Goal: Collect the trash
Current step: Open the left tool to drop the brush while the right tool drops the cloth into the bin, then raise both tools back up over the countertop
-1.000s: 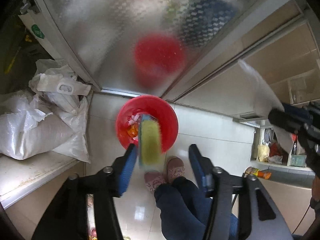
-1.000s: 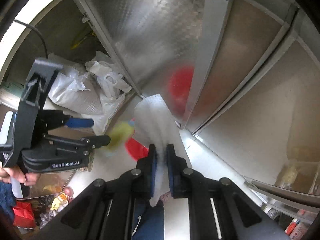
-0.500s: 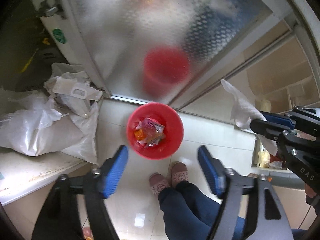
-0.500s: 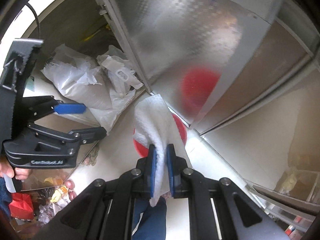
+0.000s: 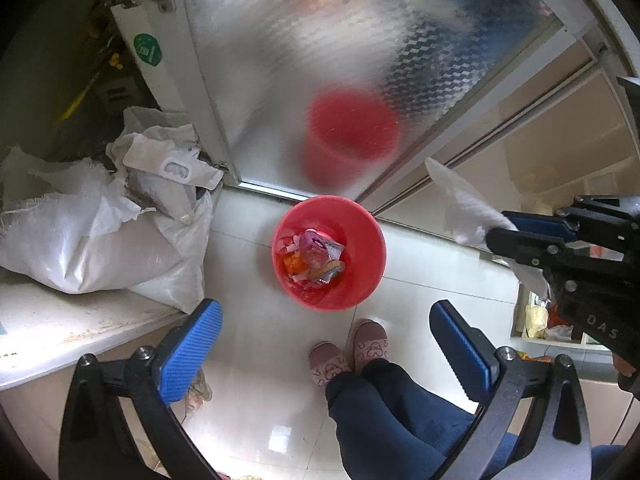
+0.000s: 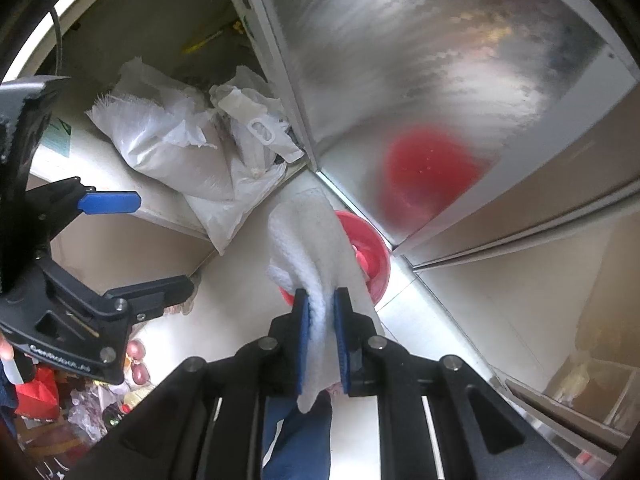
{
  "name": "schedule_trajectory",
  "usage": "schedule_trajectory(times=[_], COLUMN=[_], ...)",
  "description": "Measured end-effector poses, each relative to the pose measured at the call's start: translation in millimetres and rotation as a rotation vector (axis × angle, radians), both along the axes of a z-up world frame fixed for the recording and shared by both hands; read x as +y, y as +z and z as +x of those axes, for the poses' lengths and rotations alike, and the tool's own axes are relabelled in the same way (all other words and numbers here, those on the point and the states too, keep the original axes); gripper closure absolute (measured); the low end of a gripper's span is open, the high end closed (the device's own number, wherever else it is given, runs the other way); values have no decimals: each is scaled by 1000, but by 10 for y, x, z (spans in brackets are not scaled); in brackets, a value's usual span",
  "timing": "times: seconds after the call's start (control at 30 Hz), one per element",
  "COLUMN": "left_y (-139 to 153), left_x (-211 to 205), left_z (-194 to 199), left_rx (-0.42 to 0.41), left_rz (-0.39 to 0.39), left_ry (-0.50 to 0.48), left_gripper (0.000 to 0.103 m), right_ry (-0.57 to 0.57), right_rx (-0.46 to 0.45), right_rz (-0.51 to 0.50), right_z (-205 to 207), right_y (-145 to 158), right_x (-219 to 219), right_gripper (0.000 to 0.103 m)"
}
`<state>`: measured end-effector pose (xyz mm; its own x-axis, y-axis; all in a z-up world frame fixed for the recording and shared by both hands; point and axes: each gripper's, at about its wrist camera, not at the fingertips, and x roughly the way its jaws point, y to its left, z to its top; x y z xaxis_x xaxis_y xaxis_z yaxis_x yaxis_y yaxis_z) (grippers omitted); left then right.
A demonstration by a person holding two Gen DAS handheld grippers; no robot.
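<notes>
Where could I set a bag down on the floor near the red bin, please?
Bare tile lies between the red bin, the slippers and the counter edge, and also right of the bin along the sliding door track. The corner left of the bin is crowded with white sacks.

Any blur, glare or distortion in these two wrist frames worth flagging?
Left wrist: heavy fisheye bending, red plastic bin sharp, its reflection in the embossed metal door smeared. Right wrist: white paper towel fairly sharp, glare streaking the door.
</notes>
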<state>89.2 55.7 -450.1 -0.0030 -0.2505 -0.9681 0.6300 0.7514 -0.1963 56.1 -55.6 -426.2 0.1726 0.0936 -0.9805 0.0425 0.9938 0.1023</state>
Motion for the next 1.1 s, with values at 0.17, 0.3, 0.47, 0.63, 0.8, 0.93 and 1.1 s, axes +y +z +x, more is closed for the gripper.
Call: schedule_trajectory(times=[0.17,0.3,0.47,0.63,0.8,0.93,1.1], left_y=[-23,-10,131,473,945,1398,1946], left_x=[74,105,156,233,289,322,346], left_z=[30,21,-7,-68,-163,-250,-280], left_rx=[-8,-14,-25,-49,-74,-94,-126], left_rz=[4,17,17,8,-8,-38,-64], left_ry=[35,44,69,80,101,123,157], left_gripper=[0,0,0,0,0,0,0], right_ry=[54,73,94,76,73,68,82], right_rx=[-5,1,-6,-22,-71,-113,-179], right_rz=[-51,-53,-37,-11,-18,-22,-39], right_z=[45,47,-21,-118,-252,-338,-398], right_y=[-57,-81,19,331,898,1388,1968], right_x=[71,77,102,76,73,98,123], right_gripper=[82,45,36,33,30,27,25])
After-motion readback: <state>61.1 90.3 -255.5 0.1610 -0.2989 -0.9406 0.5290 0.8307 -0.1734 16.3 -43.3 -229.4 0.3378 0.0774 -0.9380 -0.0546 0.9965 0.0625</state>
